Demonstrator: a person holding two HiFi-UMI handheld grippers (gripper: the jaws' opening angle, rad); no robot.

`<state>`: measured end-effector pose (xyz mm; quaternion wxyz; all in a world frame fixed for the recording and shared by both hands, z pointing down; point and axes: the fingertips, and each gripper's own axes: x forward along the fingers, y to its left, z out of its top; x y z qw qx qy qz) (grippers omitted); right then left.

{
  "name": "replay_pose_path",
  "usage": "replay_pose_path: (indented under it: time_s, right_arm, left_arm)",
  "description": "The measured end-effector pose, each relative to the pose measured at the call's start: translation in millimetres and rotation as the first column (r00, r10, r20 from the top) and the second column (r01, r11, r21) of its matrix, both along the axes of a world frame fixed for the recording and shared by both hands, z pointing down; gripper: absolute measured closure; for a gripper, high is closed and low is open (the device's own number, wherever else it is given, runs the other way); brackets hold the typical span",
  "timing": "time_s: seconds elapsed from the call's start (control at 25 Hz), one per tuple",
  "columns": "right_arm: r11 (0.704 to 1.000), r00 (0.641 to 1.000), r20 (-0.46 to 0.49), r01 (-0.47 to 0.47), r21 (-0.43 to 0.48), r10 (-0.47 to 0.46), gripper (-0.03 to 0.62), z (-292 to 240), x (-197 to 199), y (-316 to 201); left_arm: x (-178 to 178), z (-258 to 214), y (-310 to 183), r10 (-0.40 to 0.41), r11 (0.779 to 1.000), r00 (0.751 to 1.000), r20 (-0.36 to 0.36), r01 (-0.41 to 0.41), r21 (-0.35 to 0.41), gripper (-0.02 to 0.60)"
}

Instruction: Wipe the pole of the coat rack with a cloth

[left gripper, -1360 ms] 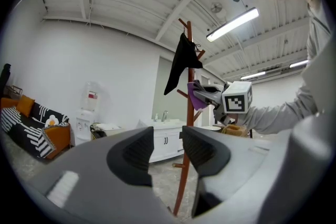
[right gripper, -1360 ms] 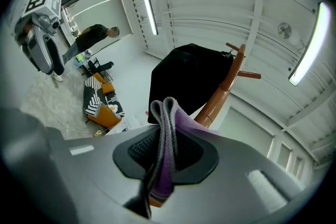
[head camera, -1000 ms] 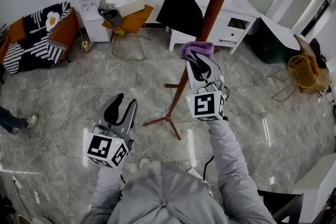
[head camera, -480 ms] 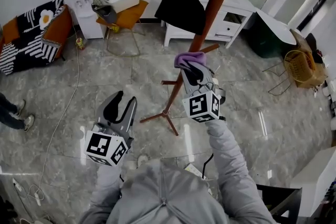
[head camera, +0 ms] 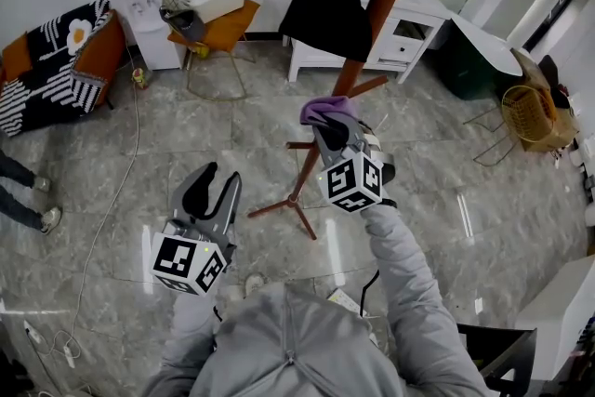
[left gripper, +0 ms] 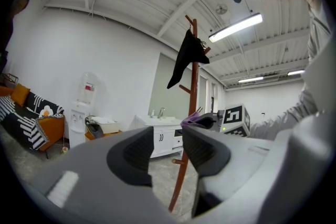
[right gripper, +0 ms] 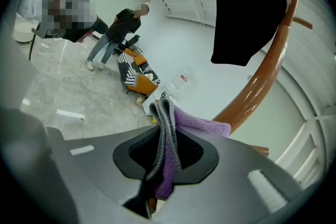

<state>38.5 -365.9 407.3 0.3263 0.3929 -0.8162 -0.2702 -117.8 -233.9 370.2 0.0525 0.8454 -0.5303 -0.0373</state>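
Clearly the right gripper (right gripper: 165, 152) is clamped on a purple-and-grey cloth (right gripper: 202, 124) — the folded fabric runs between its jaws and spills past their tips, where it lies against the brown pole (right gripper: 261, 81) of the coat rack just ahead. A black garment (right gripper: 247, 18) hangs higher up. The left gripper (left gripper: 167, 150) holds nothing — its jaws stand partly apart, with the pole well beyond them.

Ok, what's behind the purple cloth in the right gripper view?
The brown coat rack pole rises behind the cloth, with a black garment hanging near its top. Where cloth meets pole is covered, so contact cannot be confirmed.
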Motion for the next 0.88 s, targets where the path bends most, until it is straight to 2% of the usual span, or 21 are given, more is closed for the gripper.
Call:
replay_pose_path:
  time_s: [0.12,0.24,0.4,0.52,0.68,0.88]
  right_arm:
    - [1.0,1.0,-0.008,-0.001,0.005,0.001,0.536,1.5,-1.3,3.4]
    - [1.0,1.0,0.025,0.002,0.028,-0.003,0.536,-7.0,-2.1,12.0]
    - [0.998,0.995,0.099,0.001,0.066,-0.007,0.536,-26.5,5.1,29.4]
    - [0.997,0.982,0.19,-0.011,0.081,-0.004,0.536,-44.6,16.8,46.5]
    - [0.994,0.941,0.339,-0.031,0.102,-0.006,0.536,-85.5,38.8,66.8]
    - [0.995,0.863,0.505,-0.036,0.095,-0.017,0.537,-128.7,75.0,77.0]
  left_arm:
    - [-2.0,-0.9,1.6,0.0,1.0,1.0,0.003,0.0,-0.001,0.403]
    - [-5.1,-0.7,1.7,0.002,1.0,1.0,0.005,-0.002,0.0,0.403]
    - [-2.2,-3.1,0.0,0.014,1.0,1.0,0.009,-0.014,0.003,0.403]
    - [3.4,-4.5,-1.7,0.031,0.999,0.999,0.012,-0.031,0.005,0.403]
    - [9.9,-5.1,-3.9,0.054,0.998,0.998,0.01,-0.054,0.006,0.403]
    - [15.1,-5.9,-5.2,0.07,0.998,0.998,0.01,-0.07,0.011,0.403]
